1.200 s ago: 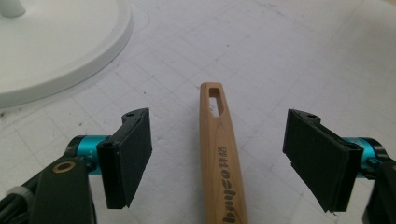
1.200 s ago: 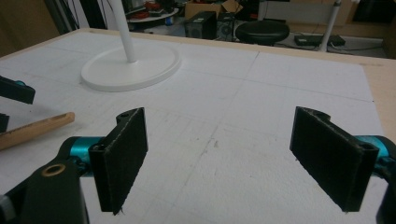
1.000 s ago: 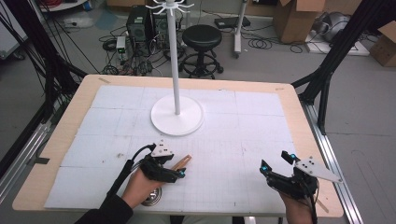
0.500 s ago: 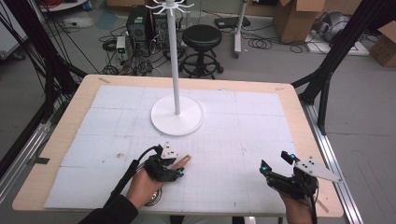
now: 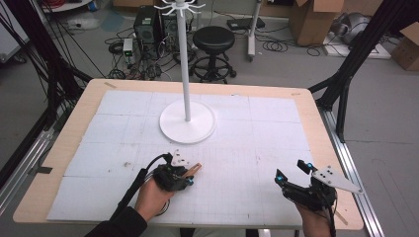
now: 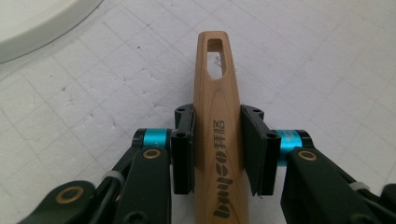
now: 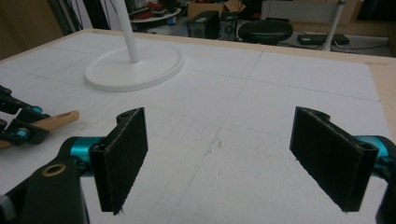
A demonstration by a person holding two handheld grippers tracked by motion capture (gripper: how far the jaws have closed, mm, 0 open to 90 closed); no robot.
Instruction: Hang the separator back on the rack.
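Left gripper [image 6: 217, 149] fingers clamp the pale wooden handle with a slotted end [image 6: 218, 121] low over the white foam tabletop [image 5: 257, 148] — keep it centred, level. Right gripper [image 7: 233, 158] fingers wide, empty — near the tall white hook stand [image 5: 187, 106].

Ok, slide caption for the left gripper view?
Left gripper shut on a wooden handle above the white mat.

We see a white stand [image 5: 187, 121] – round base on the table's [image 5: 89, 106] white gridded sheet [image 5: 257, 133], thin pole rising to hooks at the top. Beyond the table's far edge, a black stool [image 5: 213, 42], computer boxes [image 5: 148, 24] amid floor cables – and cardboard boxes [image 5: 309, 19] at the right.
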